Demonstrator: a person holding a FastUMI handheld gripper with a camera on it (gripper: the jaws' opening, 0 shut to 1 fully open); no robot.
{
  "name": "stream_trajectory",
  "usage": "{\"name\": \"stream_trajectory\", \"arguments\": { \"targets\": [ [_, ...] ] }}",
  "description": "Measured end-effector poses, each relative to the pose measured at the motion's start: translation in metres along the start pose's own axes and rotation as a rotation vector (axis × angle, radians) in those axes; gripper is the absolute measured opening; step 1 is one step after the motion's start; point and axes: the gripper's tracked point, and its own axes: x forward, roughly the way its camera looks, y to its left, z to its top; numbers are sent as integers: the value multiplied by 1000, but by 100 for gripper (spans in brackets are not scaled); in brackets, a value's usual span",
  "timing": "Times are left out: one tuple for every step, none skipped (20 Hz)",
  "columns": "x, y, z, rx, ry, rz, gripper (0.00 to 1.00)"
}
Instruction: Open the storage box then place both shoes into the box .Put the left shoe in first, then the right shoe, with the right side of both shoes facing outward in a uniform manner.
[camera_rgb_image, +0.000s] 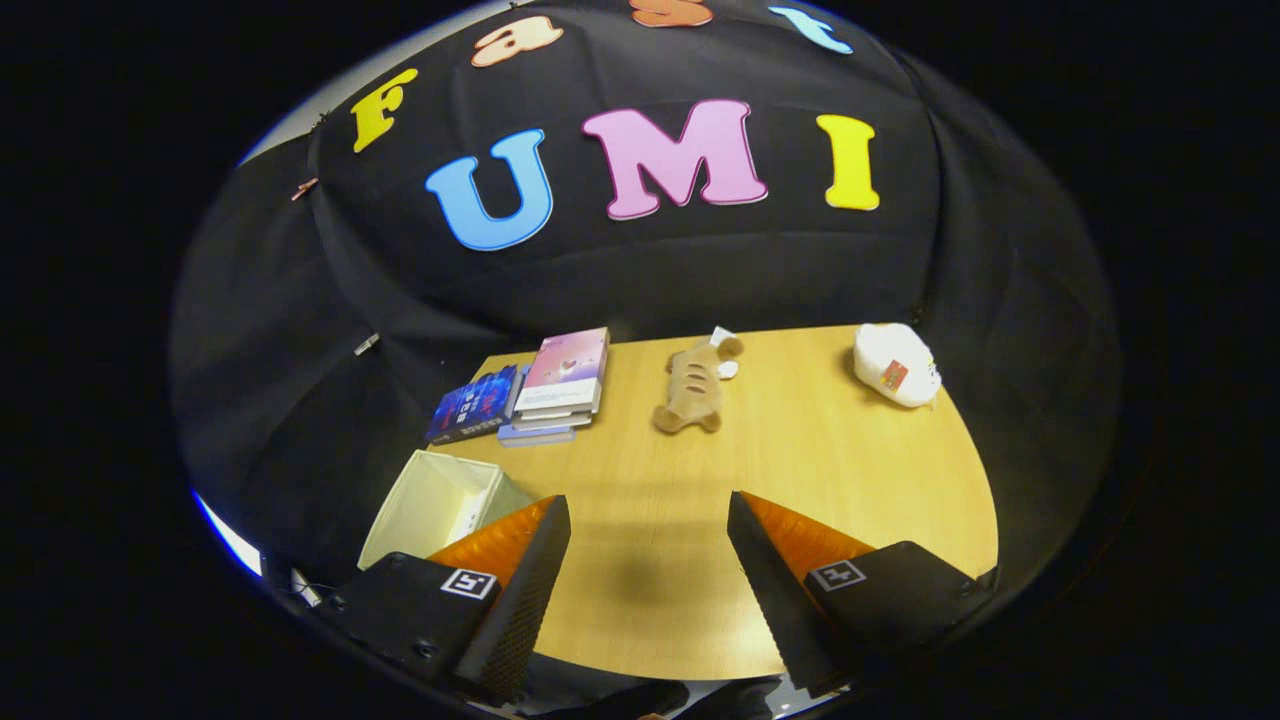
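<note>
Wooden tabletop (800, 470) is seen beneath the gripper (648, 560), held released and empty; the cream fabric storage box (440, 500), already open, sits beside its left finger. Shoes must be located next.

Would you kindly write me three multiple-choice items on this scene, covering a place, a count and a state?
1. Where is the plush toy?
A. on the table, between the books and the white object
B. inside the box
C. between the tool's fingers

2. How many plush toys lie on the table?
A. one
B. two
C. three

3. How is the tool set?
A. shut on a book
B. open, nothing between its fingers
C. shut on the box

Key: 1 A, it lies mid-table beyond the fingers; 2 A, a single tan toy; 3 B, bare tabletop shows between the spread fingers.
</note>
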Motion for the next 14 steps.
{"name": "stream_trajectory", "arguments": {
  "targets": [
    [0, -14, 7, -12, -43, -13, 97],
    [-6, -19, 16, -29, -86, -23, 98],
    [-13, -23, 24, -47, -131, -35, 98],
    [-21, -28, 31, -68, -177, -45, 98],
    [-29, -32, 38, -88, -219, -57, 98],
    [-39, -36, 44, -100, -256, -71, 97],
    [-49, -40, 49, -101, -288, -82, 98],
    [-59, -41, 55, -99, -316, -84, 98],
    [-69, -45, 61, -103, -348, -92, 98],
    [-80, -52, 69, -115, -386, -105, 98],
    [-89, -59, 76, -124, -421, -115, 98],
    [-98, -63, 80, -130, -454, -119, 98],
    [-106, -68, 85, -135, -485, -124, 98],
    [-114, -75, 88, -143, -516, -130, 98]
  ]
}}
